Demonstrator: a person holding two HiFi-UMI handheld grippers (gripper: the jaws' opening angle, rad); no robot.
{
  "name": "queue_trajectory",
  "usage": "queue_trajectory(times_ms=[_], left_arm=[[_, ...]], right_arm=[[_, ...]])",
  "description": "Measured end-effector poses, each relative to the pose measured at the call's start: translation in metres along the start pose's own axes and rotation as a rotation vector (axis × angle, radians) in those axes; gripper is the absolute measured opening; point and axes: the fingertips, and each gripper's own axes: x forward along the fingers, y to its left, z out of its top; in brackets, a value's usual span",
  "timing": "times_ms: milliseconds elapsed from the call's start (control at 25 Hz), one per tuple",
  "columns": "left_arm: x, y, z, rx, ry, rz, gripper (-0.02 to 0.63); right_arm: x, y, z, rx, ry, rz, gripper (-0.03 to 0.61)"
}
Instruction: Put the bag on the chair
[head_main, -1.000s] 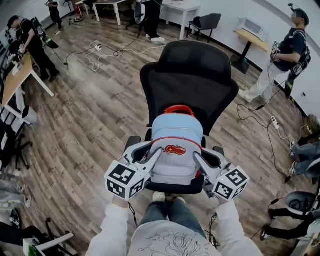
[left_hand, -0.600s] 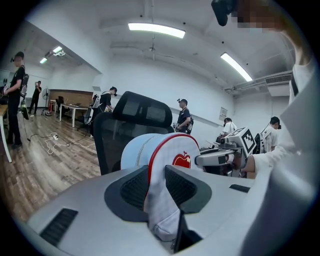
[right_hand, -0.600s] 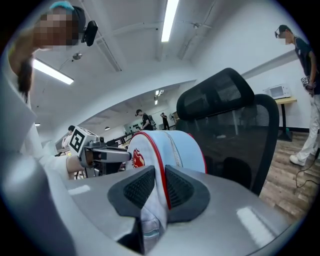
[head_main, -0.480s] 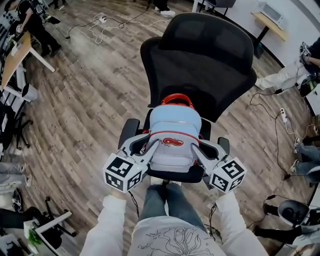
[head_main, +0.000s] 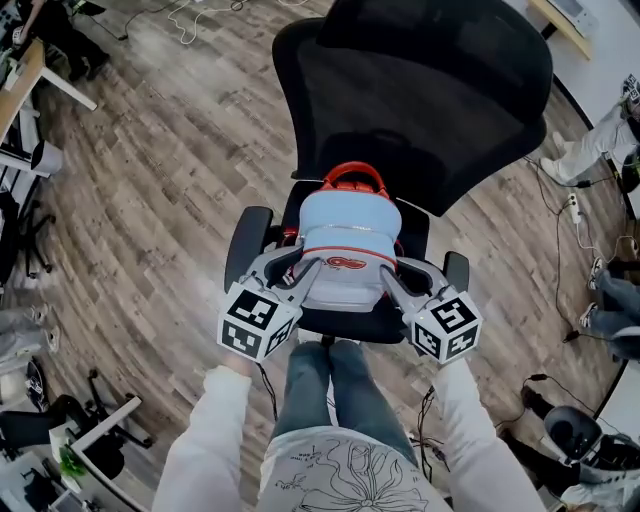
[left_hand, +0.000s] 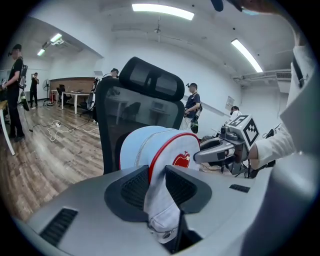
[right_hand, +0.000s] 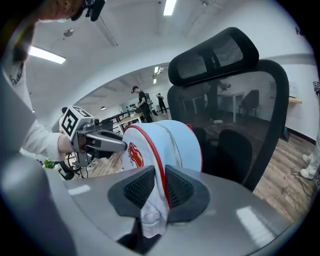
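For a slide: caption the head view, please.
Left gripper and right gripper pinch a light-blue backpack at a black office chair.

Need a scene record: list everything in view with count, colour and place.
bag: 1, light blue with red trim, over the chair seat, before the backrest
chair: 1, black, centre
floor: wood planks, all around
cables: several, dark, floor at right
desk: 1, wooden top, far left
bystanders: at least 2, partly seen, right edge
left gripper: grey, shut on bag's side
right gripper: grey, shut on bag's other side
sleeves: 2, white, bottom
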Motion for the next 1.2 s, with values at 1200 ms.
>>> queue_trajectory(times_ms=[1200], left_arm=[[0.125,0.012,-0.123,0.027,0.253,-0.032,0.106]], right_arm=[[0.064,-0.088,-0.154,0.021,0.324,-0.133,0.080]])
